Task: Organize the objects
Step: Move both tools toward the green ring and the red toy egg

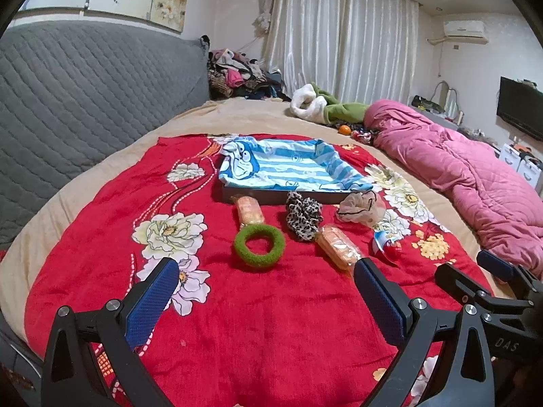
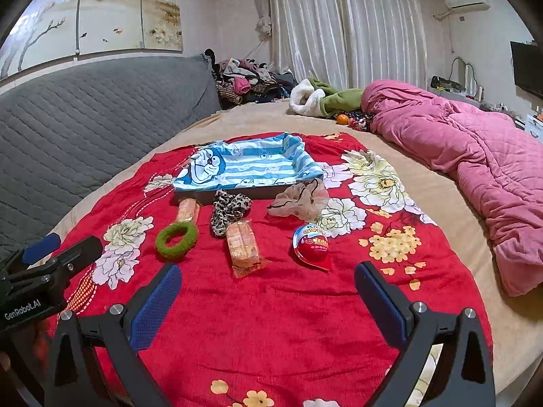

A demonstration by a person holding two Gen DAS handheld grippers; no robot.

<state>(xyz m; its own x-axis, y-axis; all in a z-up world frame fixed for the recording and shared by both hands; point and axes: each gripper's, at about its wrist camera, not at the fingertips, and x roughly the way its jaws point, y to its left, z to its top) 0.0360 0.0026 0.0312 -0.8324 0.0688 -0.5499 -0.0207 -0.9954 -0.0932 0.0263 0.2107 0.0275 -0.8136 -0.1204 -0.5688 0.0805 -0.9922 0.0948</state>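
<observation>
A dark tray (image 1: 271, 197) (image 2: 203, 197) lined with a blue striped cartoon cloth (image 1: 288, 166) (image 2: 247, 164) sits on the red floral blanket (image 1: 258, 322) (image 2: 288, 322). In front of it lie a green ring scrunchie (image 1: 259, 246) (image 2: 176, 240), a leopard scrunchie (image 1: 303, 215) (image 2: 228, 211), a beige scrunchie (image 1: 359, 207) (image 2: 300, 200), two wrapped biscuit packs (image 1: 250, 211) (image 1: 339, 246) (image 2: 242, 247) (image 2: 187, 211) and a red egg-shaped candy (image 1: 388, 244) (image 2: 314, 244). My left gripper (image 1: 266, 281) is open and empty, short of the green ring. My right gripper (image 2: 268, 286) is open and empty, short of the biscuit pack and candy.
A pink quilt (image 1: 468, 176) (image 2: 475, 149) lies to the right. A grey padded headboard (image 1: 85, 101) (image 2: 85, 118) stands at left. A white and green garment (image 1: 322, 103) (image 2: 319, 96) and an orange (image 1: 344, 130) (image 2: 342, 119) lie far back. Clothes pile (image 1: 237, 74) in the corner.
</observation>
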